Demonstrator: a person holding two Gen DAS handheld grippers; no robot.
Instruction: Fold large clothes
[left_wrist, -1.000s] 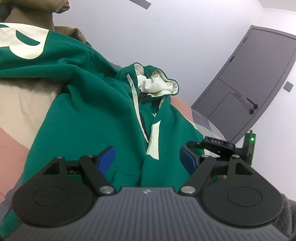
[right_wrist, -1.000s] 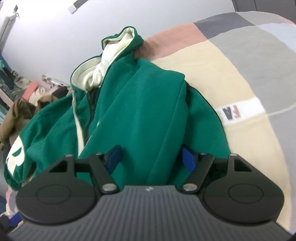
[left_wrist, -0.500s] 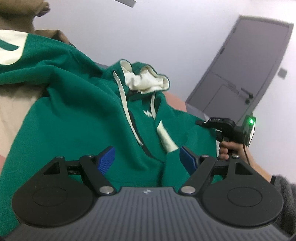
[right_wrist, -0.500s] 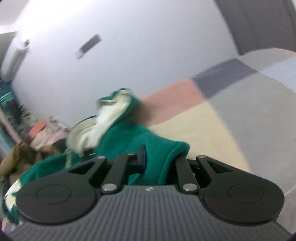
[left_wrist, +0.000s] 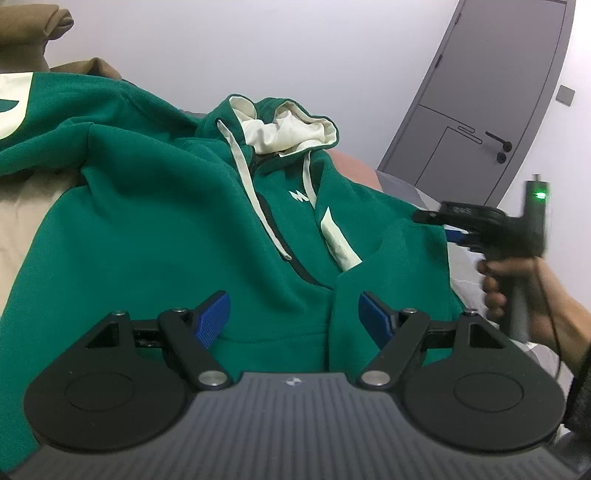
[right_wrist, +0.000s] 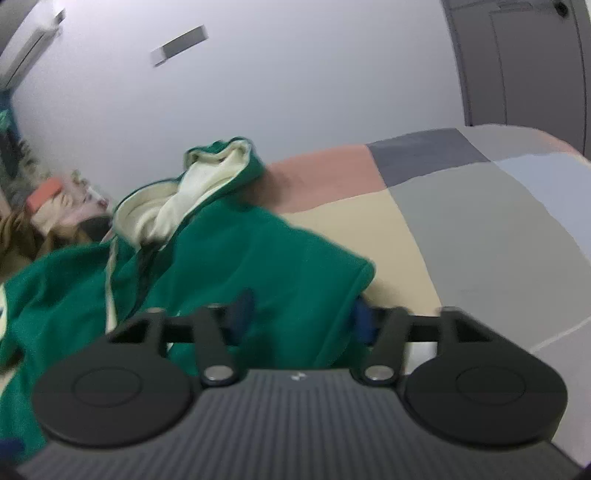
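A: Left wrist view. Green hoodie (left_wrist: 159, 221) lies front up on the bed (left_wrist: 22, 206), hood (left_wrist: 284, 129) at the far end with its cream lining showing, two drawstrings (left_wrist: 255, 199) trailing down the chest. Left gripper (left_wrist: 293, 314) hovers over the lower front near the pocket seam, jaws spread wide, nothing between them.

B: And the right gripper (left_wrist: 461, 221)?

A: Seen from the left, it sits at the hoodie's right edge, near the shoulder or sleeve. Right wrist view: blue pads stand apart with a fold of green cloth bunched between them. The frame is blurred, so I read the jaws as open around the cloth, not pinching it.

B: Handling notes?

A: Judgement only: thick fleece, soft and floppy, fairly heavy for a garment. It will sag and drag on the patchwork bedcover (right_wrist: 480, 229) rather than slide cleanly. Not fragile. Drawstrings and the hood will flop loose if lifted carelessly.

B: Where to take hold?

A: Seams and hems, where the layers are doubled: bottom hem for the left, shoulder seam or sleeve edge for the right. Pinch both layers together, else only the top one lifts.

B: Anything else in frame?

A: Brown garment (left_wrist: 33, 22) heaped beyond the left sleeve (left_wrist: 55, 118); grey door (left_wrist: 491, 107) behind.
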